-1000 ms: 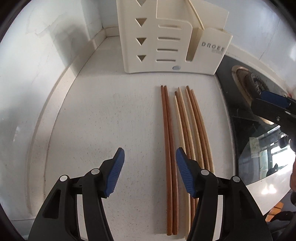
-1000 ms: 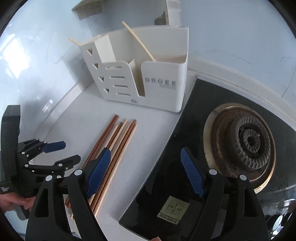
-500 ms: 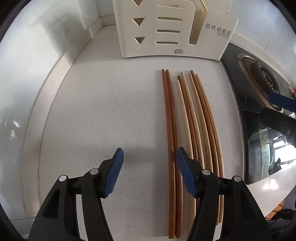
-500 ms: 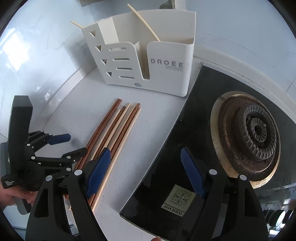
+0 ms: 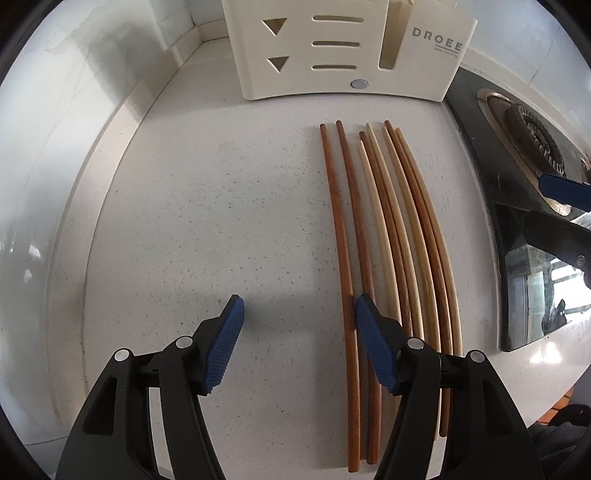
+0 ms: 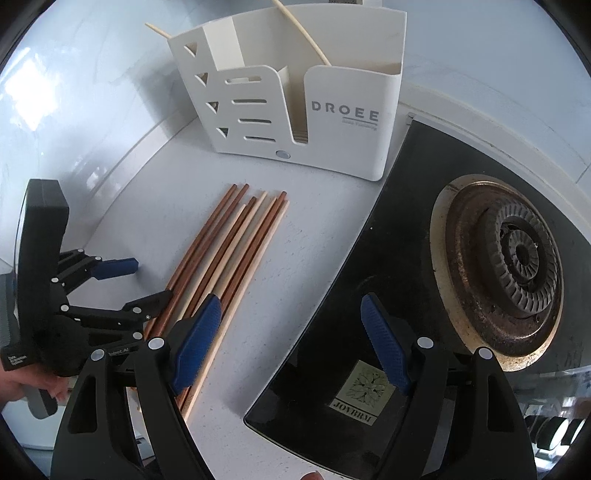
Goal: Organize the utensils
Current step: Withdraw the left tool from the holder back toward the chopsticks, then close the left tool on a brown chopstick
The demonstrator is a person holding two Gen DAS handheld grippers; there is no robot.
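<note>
On the white table [image 5: 207, 206], through my left wrist camera, seven chopsticks [image 5: 373, 229] lie loose before the holder [image 5: 295, 79]. My left gripper [image 5: 297, 325] has just been widening; its fingers are spread, nothing gripped, bare table to their left.

Through the right wrist camera, two pale sticks [image 6: 301, 35] already stand in the holder; my right gripper [image 6: 291, 332] hangs spread and empty over the stove edge [image 6: 321, 332].
</note>
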